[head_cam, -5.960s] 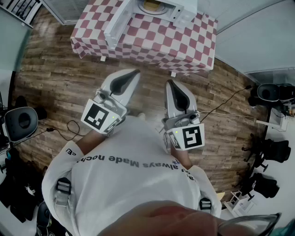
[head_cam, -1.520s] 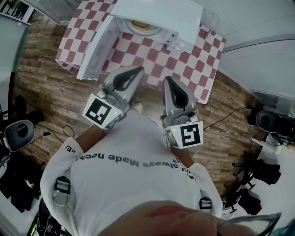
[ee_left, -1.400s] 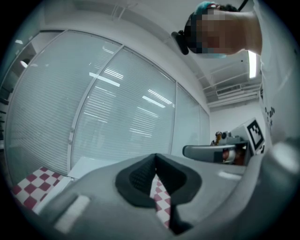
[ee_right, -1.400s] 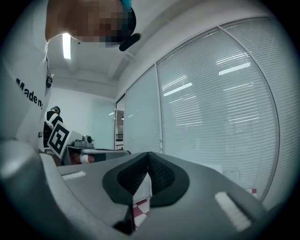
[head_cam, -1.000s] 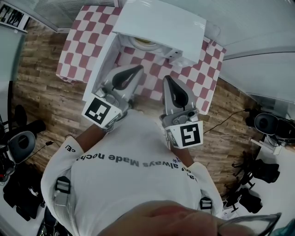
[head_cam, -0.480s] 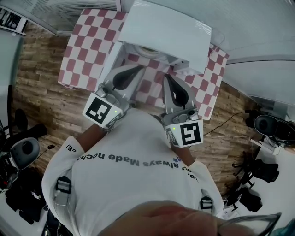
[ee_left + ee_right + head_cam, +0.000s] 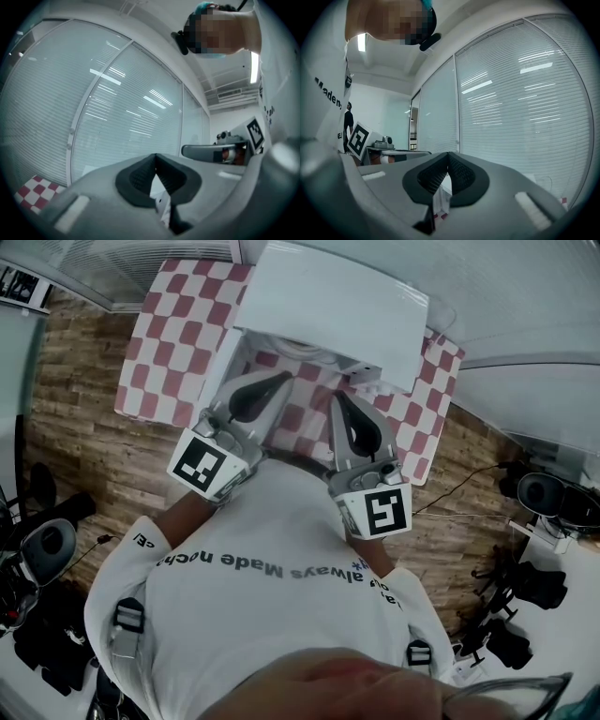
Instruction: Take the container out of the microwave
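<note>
Claws both shut, ribbed black pads pressed together on nothing: left gripper [image 7: 278, 381] and right gripper [image 7: 340, 399] point at the open front of the microwave [image 7: 337, 301], a smooth white box on a red-and-white checked cloth [image 7: 178, 324]. Container cannot be made out — the microwave's flat top covers the cavity just ahead of both tips. White door [image 7: 208, 371] stands swung out at the left gripper's side.
</note>
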Action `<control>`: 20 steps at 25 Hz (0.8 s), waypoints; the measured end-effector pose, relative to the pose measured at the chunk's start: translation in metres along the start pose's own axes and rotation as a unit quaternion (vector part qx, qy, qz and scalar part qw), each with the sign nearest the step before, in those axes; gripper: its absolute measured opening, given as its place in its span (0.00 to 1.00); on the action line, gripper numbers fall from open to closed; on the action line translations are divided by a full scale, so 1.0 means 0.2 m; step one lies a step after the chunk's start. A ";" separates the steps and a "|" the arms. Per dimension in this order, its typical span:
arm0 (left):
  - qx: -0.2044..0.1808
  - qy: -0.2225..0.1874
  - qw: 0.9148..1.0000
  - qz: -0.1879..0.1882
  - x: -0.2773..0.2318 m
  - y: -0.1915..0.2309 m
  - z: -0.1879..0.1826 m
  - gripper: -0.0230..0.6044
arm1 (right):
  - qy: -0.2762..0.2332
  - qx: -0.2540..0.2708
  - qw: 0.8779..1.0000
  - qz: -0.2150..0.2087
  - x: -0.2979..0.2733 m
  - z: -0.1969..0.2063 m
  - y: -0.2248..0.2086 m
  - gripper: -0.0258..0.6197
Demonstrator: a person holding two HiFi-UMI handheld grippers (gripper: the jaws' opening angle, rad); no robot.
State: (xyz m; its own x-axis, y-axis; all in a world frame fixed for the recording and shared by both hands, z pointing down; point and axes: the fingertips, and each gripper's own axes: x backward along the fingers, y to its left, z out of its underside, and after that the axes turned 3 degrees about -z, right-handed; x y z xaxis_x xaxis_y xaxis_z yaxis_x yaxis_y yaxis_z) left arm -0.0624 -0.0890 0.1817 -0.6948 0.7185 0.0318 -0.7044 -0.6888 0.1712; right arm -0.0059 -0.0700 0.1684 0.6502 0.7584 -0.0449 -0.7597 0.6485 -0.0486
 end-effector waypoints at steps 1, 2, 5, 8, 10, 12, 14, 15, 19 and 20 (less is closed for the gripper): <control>-0.001 0.000 1.000 -0.002 -0.02 0.00 0.00 0.04 | 0.000 -0.001 1.000 0.001 0.01 0.00 -0.02 0.04; -0.002 0.001 1.000 -0.005 -0.04 -0.01 0.00 0.04 | 0.001 -0.002 1.000 0.001 0.02 0.00 -0.04 0.04; -0.001 0.002 1.000 -0.014 -0.09 -0.02 0.01 0.04 | 0.005 0.002 1.000 -0.006 0.06 0.01 -0.11 0.04; -0.003 -0.001 1.000 -0.021 -0.11 -0.05 -0.01 0.04 | 0.010 0.006 1.000 -0.013 0.09 0.01 -0.16 0.04; -0.001 0.000 1.000 -0.022 -0.13 -0.07 -0.02 0.04 | 0.012 0.006 1.000 -0.015 0.10 0.00 -0.18 0.04; -0.001 0.000 1.000 -0.022 -0.16 -0.07 -0.01 0.04 | 0.010 0.004 1.000 -0.017 0.09 0.00 -0.20 0.04; -0.001 0.002 1.000 -0.024 -0.18 -0.07 0.02 0.04 | 0.011 0.006 1.000 -0.022 0.09 0.01 -0.21 0.04; 0.000 0.005 1.000 -0.025 -0.18 -0.07 0.04 0.04 | 0.013 0.004 1.000 -0.024 0.09 0.03 -0.22 0.04; 0.003 0.016 0.999 -0.029 -0.19 -0.06 0.09 0.04 | 0.029 0.003 0.999 -0.030 0.09 0.10 -0.24 0.04; 0.005 0.018 0.999 -0.031 -0.19 -0.05 0.11 0.04 | 0.034 0.001 0.999 -0.032 0.09 0.12 -0.24 0.04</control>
State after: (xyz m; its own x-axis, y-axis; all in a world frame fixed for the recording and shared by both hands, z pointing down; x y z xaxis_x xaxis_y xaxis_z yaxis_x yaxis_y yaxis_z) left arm -0.0258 -0.1078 0.2003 -0.6551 0.7554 -0.0154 -0.7447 -0.6421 0.1821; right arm 0.0414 -0.0865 0.1935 0.6968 0.7089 -0.1092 -0.7161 0.6961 -0.0514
